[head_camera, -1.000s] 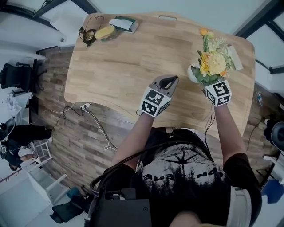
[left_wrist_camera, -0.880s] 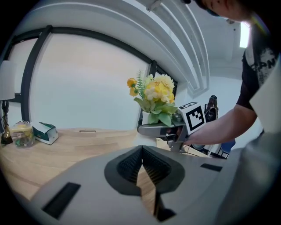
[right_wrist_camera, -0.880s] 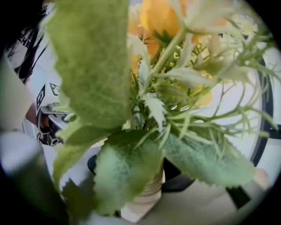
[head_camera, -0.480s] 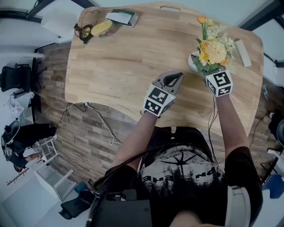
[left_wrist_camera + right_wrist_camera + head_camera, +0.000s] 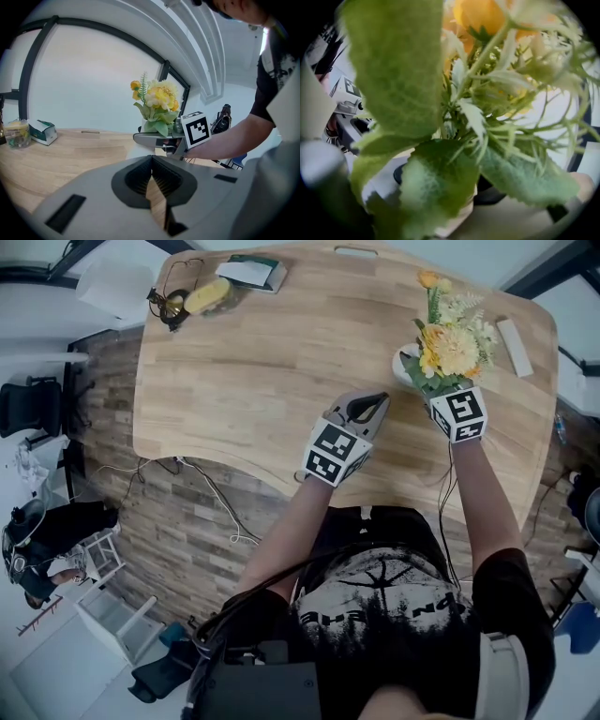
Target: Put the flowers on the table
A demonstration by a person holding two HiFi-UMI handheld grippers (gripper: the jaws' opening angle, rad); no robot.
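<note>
So the wooden counter [image 5: 253,362] fills most of the head view. The flowers [image 5: 448,348], yellow and orange in a white pot [image 5: 405,365], sit at about 2 o'clock on it. The right gripper [image 5: 433,395] has its fingers spread wide around that pot and holding it. Can't tell if the base touches the wood. The left gripper [image 5: 375,401] hovers mid-counter by the near edge, fingers [image 5: 140,176] pressed together on nothing. A green-and-white box [image 5: 251,273] sits at 11 o'clock, print too small to read. A second ago the bouquet overlapped the white bar [image 5: 514,334] at 2 o'clock; now there's a gap between them.
</note>
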